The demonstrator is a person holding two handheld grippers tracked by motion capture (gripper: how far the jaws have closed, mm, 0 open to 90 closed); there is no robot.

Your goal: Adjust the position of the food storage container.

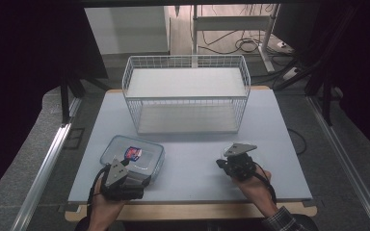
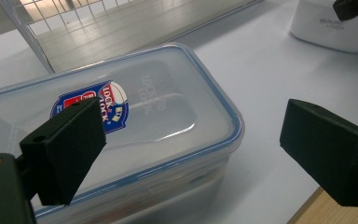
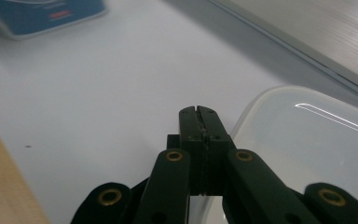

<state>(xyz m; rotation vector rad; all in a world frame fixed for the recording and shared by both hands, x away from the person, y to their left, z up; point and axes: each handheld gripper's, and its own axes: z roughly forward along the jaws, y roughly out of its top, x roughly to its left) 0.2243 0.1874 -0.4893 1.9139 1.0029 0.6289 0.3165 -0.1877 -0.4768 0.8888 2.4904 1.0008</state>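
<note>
Pale table [image 1: 279, 139], bearing a white wire basket [image 1: 187, 94] toward the far edge. Well in front of the basket, toward the near left: a clear lidded container [image 1: 134, 157], blue-rimmed, lid on, flat on the table. Behind that container, left gripper [image 1: 125, 177], jaws spread wide on either side of its near corner, pads not pressing. Right of the container, right gripper [image 1: 231, 165], jaws pressed together on nothing. Apparently early: nothing gripped or lifted yet, basket bare, grasp and any move left to do.
</note>
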